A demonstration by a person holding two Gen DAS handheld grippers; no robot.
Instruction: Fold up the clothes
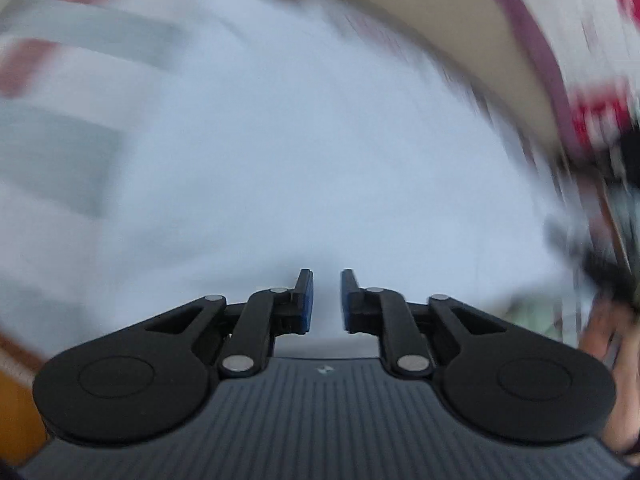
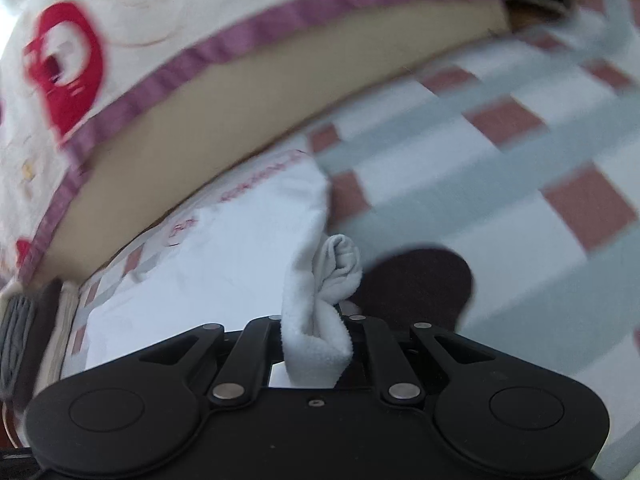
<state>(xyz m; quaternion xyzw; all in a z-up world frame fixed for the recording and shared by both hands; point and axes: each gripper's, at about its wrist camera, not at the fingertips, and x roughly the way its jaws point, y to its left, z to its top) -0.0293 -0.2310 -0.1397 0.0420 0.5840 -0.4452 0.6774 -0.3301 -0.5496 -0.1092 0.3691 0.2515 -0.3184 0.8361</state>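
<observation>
A white garment point(image 1: 300, 160) fills most of the blurred left wrist view, spread on a checked sheet point(image 1: 60, 80). My left gripper point(image 1: 326, 280) hovers over it with a narrow gap between its blue pads point(image 1: 306, 304) and nothing between them. In the right wrist view the same white garment point(image 2: 224, 248) lies flat, with faint pink print near its far edge. My right gripper point(image 2: 316, 320) is shut on a bunched fold of its edge point(image 2: 340, 268), and the cloth hides the fingertips.
The sheet point(image 2: 480, 160) has grey bands and reddish squares. A thick beige cushion point(image 2: 240, 120) with a purple trim and a red-patterned cover point(image 2: 160, 20) borders the garment at the back. A person's hand point(image 1: 616, 360) shows at the right edge of the left wrist view.
</observation>
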